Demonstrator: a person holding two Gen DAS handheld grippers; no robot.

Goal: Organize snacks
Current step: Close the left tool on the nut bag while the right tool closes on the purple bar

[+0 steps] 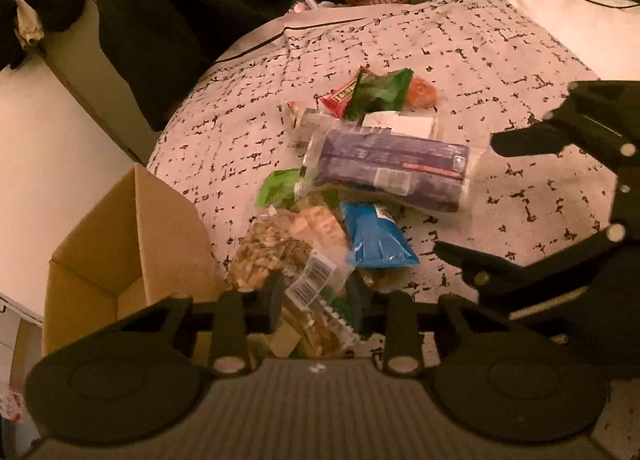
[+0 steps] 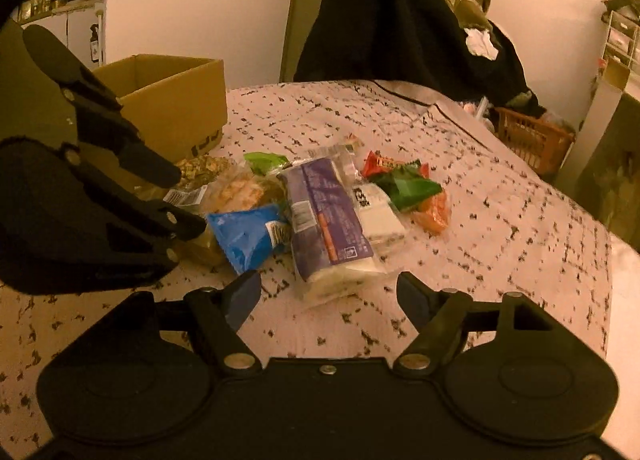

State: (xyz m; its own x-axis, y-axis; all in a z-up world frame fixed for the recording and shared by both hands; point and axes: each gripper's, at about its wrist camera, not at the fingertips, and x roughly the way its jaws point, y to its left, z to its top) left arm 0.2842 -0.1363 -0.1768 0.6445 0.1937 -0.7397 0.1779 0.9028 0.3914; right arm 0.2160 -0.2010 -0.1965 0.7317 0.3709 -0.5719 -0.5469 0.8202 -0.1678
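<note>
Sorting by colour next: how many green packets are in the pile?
2. A light green packet sits on the side near the box, partly under the purple pack; a dark green packet lies beside the red bar. Others may be hidden underneath.

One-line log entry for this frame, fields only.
left gripper: shut on clear snack bag | right gripper: open, empty | cardboard box: open

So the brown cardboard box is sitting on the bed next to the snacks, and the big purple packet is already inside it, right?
Not quite. The cardboard box does sit on the bed beside the snacks, but the purple packet is not inside it. The right wrist view shows it lying on the bedspread in the middle of the snack pile, just ahead of the right hand-held gripper.
</note>
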